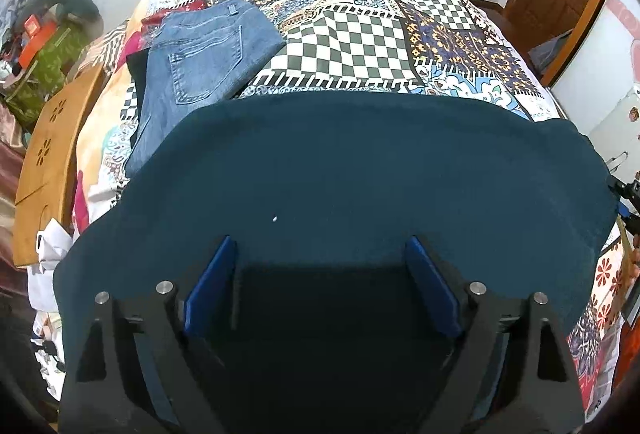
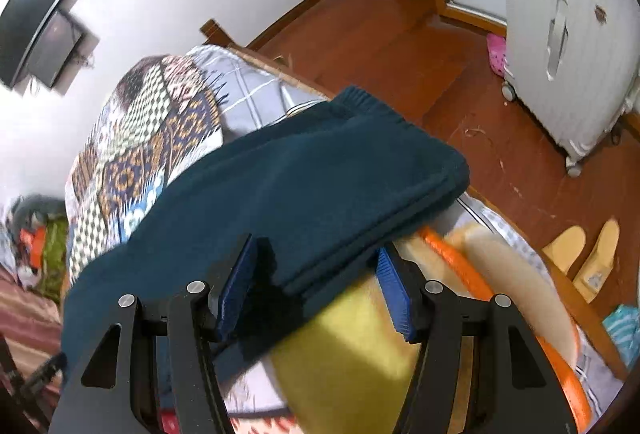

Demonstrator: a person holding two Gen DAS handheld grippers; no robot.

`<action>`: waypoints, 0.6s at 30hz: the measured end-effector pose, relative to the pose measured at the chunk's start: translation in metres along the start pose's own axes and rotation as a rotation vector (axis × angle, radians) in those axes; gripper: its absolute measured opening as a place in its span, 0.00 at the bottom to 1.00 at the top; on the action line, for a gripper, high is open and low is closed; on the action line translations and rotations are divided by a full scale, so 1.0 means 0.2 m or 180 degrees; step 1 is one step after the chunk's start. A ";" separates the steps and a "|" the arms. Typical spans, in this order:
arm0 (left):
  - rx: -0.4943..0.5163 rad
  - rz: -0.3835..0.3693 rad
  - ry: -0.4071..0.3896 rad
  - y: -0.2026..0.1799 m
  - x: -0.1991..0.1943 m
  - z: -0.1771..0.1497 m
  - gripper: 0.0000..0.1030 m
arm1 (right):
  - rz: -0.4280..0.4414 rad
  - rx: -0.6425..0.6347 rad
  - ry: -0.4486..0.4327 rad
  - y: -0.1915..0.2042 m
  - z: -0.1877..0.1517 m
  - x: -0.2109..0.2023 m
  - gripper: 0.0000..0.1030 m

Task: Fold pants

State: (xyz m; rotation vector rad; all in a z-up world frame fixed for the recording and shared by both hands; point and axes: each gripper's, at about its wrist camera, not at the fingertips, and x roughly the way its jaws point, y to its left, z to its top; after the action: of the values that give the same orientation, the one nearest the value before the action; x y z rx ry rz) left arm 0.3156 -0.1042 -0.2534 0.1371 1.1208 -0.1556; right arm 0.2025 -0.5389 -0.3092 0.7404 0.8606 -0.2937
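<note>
The pants (image 1: 340,170) are dark teal and lie on the bed (image 1: 352,46), folded into a thick pad. From the right side you can see the layers stacked at the folded edge, with the ribbed waistband at the far end, near the edge of the bed.

The left claw (image 1: 320,262) hangs over the pants and points down at them. Its two blue pads (image 1: 212,286) stand wide apart. Nothing is pinched between them; only the flat cloth shows underneath. I cannot tell if the tips touch the cloth.

The right claw (image 2: 316,274) is about half open. One corner of the folded pants sits between its blue pads (image 2: 236,286). The picture is blurry there, so I cannot tell if the pads press on the cloth or just stand beside it.

Folded blue jeans (image 1: 200,70) lie on the bed's patterned cover, just beyond the pants on the left. A white suitcase (image 2: 560,34) stands on the red-brown floor (image 2: 400,46), and two yellow slippers (image 2: 580,258) lie there beside the bed.
</note>
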 end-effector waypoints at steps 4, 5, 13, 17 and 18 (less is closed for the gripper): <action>0.0051 0.0017 -0.0023 -0.02 0.01 0.01 0.86 | -0.0081 -0.0011 -0.0063 -0.02 0.05 0.03 0.47; 0.0057 0.0019 -0.0026 -0.03 0.01 0.01 0.86 | -0.0101 -0.0012 -0.0083 -0.02 0.07 0.04 0.42; 0.0081 -0.0009 -0.0045 -0.03 -0.03 0.00 0.85 | -0.0288 -0.0092 -0.0339 -0.01 0.17 -0.01 0.13; 0.0087 -0.0017 -0.0160 -0.01 -0.11 -0.02 0.85 | -0.0299 -0.0178 -0.0518 0.06 0.22 -0.11 0.11; 0.0074 -0.0029 -0.0191 0.00 -0.13 -0.02 0.85 | -0.0297 -0.0231 -0.0568 0.09 0.23 -0.14 0.11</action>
State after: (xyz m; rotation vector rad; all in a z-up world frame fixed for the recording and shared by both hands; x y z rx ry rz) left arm 0.3006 -0.1028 -0.2321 0.1472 1.0601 -0.1800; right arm 0.2204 -0.5594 -0.2605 0.5981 0.7337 -0.4034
